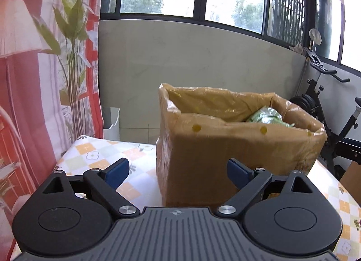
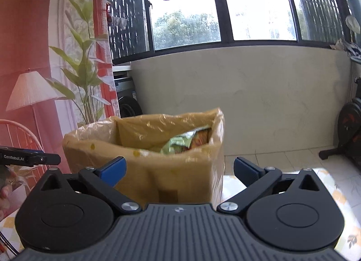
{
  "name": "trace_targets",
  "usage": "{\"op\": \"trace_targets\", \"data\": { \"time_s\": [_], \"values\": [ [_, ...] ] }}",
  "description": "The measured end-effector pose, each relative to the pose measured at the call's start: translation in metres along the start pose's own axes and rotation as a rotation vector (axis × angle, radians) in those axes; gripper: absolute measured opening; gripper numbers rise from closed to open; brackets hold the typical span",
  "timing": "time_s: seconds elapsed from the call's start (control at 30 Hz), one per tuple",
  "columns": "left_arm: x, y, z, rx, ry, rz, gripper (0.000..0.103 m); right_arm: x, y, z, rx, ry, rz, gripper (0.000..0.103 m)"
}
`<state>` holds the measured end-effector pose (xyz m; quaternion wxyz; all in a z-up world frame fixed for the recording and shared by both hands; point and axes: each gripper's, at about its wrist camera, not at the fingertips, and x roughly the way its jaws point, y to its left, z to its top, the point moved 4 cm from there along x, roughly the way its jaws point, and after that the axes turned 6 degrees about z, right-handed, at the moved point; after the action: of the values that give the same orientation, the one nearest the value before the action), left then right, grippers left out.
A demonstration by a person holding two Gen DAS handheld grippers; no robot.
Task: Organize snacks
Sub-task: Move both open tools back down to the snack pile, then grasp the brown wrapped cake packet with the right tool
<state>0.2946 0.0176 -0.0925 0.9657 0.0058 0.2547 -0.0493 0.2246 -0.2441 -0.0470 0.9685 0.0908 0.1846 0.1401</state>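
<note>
The brown cardboard box lined with clear plastic film (image 1: 237,148) stands upright on the table covered with a checked floral cloth (image 1: 94,152), mouth up, long axis running left to right in the left wrist view. A green foil snack packet (image 1: 267,115) lies inside, against the far right corner. The left gripper (image 1: 179,170) and the right gripper (image 2: 179,169) both face the near wall with jaws spread wide, nothing between them. Bare cloth lies left of the box; its right wall stands near the table edge.
</note>
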Motion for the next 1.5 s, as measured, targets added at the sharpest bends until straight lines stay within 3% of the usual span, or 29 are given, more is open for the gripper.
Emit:
{"op": "trace_targets", "data": {
  "time_s": [0.67,0.8,1.03,1.33,1.5],
  "values": [
    [0.004,0.01,-0.04,0.017,0.045,0.012,0.094,0.018,0.018,-0.066,0.144,0.12,0.066,0.103],
    [0.007,0.014,-0.048,0.012,0.058,0.016,0.094,0.021,0.022,-0.079,0.138,0.154,0.084,0.103],
    [0.012,0.022,-0.063,-0.001,0.095,0.028,0.094,0.022,0.025,-0.099,0.068,0.222,0.038,0.103],
    [0.015,0.026,-0.084,-0.013,0.138,0.025,0.094,0.019,0.038,-0.128,0.045,0.325,0.088,0.095],
    [0.015,0.026,-0.096,-0.019,0.156,0.012,0.094,0.014,0.054,-0.142,0.079,0.397,0.137,0.096]
  ]
}}
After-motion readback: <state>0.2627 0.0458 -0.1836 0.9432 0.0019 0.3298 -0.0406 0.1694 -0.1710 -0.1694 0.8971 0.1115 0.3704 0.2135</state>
